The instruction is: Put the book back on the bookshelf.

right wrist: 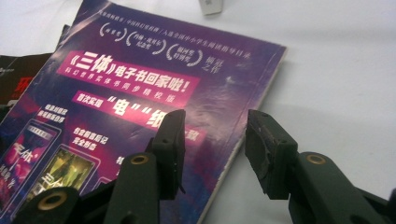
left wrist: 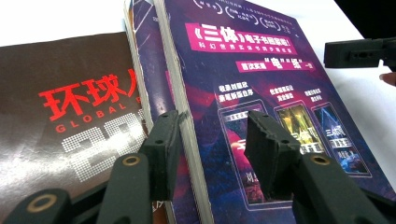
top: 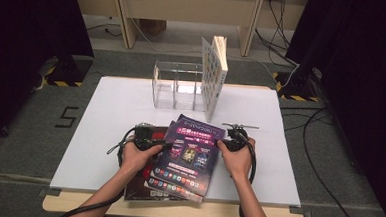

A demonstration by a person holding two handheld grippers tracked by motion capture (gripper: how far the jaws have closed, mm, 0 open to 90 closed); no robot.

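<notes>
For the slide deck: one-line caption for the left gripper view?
Left gripper open, fingers straddling the purple book's edge atop stacked magazines.

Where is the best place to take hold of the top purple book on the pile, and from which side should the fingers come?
Probably by its two long edges, one gripper from each side. The purple book lies flat on top of the pile, so only the edges offer a thickness. The left gripper already straddles the page edge, jaws open; the right gripper is open over the spine edge, near the white table.
</notes>
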